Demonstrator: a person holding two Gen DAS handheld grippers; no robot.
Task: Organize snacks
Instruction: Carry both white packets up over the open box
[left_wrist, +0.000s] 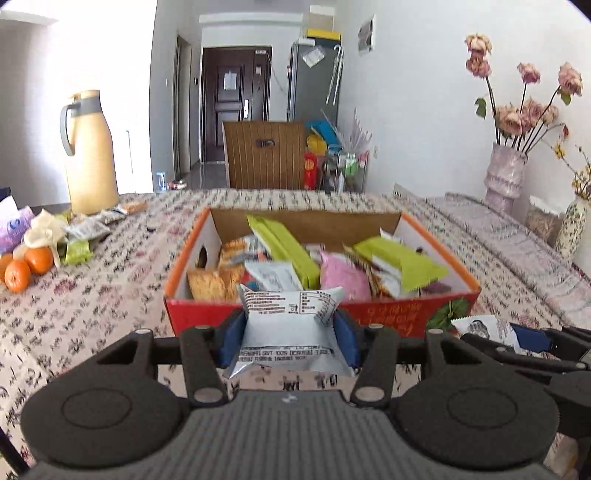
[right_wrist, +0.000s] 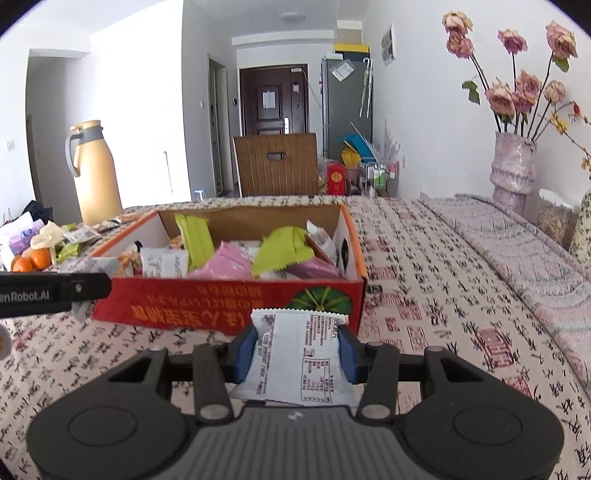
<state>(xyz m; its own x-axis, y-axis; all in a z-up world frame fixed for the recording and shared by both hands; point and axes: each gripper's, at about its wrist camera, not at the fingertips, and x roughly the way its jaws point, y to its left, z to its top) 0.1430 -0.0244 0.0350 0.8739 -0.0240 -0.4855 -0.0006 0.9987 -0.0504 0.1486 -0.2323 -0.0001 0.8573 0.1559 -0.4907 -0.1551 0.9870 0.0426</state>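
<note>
Packets are what matter here: a puffy silver-white foil snack packet printed with black text (left_wrist: 291, 328) sits clamped between the blue pads of the left tongs (left_wrist: 290, 332), and a flatter white plastic snack packet with a printed nutrition table (right_wrist: 301, 358) is pinched in the right tongs (right_wrist: 298, 350). Both hang in the air just short of the near wall of the red and orange cardboard box (left_wrist: 388, 314), which stands on the table's cloth patterned with dark characters (left_wrist: 110, 295) and is already heaped with green, pink and white wrappers.

Judging by their look, both packets are very light, soft and air-filled, with slick film that could slide between the pads. The left one bulges above and below the grip, so its contents could crush under a harder squeeze. Holding across the middle of the body, as now, seems sounder than gripping a crimped end seal, which would let the packet swing.

More loose wrappers lie at the far left beside some oranges (left_wrist: 27, 267) and a tall cream thermos jug with a grey handle (left_wrist: 90, 155).
</note>
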